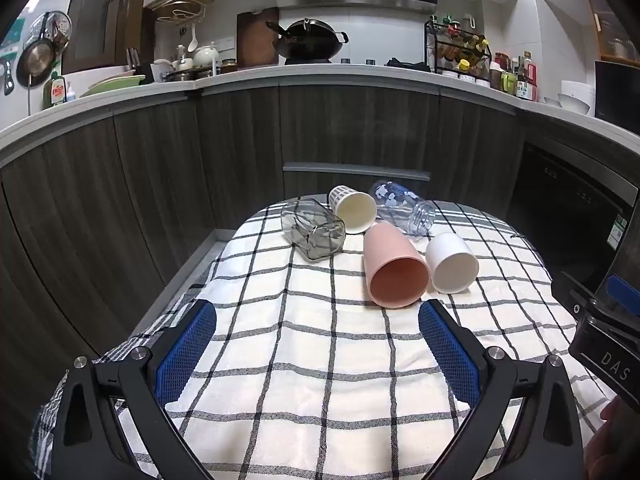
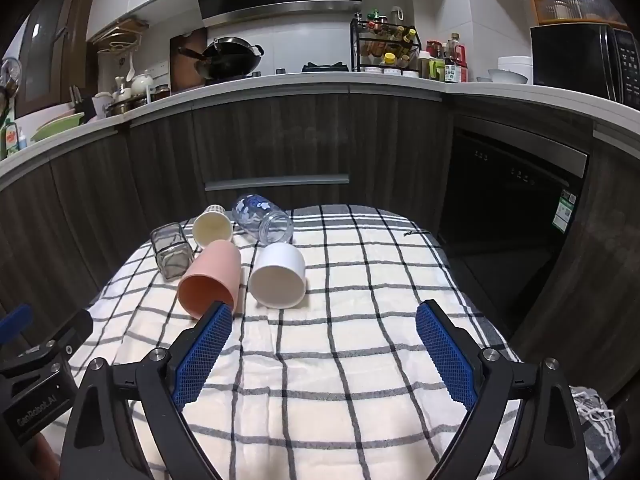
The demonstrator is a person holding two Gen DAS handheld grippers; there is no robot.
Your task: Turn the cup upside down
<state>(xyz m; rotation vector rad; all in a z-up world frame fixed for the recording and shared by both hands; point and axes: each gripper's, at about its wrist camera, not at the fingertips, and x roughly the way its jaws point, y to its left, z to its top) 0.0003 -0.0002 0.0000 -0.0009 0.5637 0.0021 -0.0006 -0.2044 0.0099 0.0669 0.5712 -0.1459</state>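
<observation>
Several cups lie on their sides on a checked cloth (image 1: 320, 360), mouths toward me. A pink cup (image 1: 394, 268) (image 2: 210, 278) is nearest, with a white cup (image 1: 452, 263) (image 2: 279, 275) to its right. Behind them lie a smoky square glass (image 1: 314, 229) (image 2: 171, 250), a cream paper cup (image 1: 353, 208) (image 2: 212, 228) and a clear glass with blue print (image 1: 404, 208) (image 2: 264, 220). My left gripper (image 1: 316, 316) is open and empty, just short of the pink cup. My right gripper (image 2: 324, 316) is open and empty, short of the white cup.
The table (image 2: 360, 360) stands before dark wood cabinets (image 1: 240, 140) and a dishwasher (image 2: 512, 200). The counter above holds a wok (image 1: 312, 42), a spice rack (image 1: 460, 50) and bottles. The right gripper's body (image 1: 600, 332) shows at the left view's right edge.
</observation>
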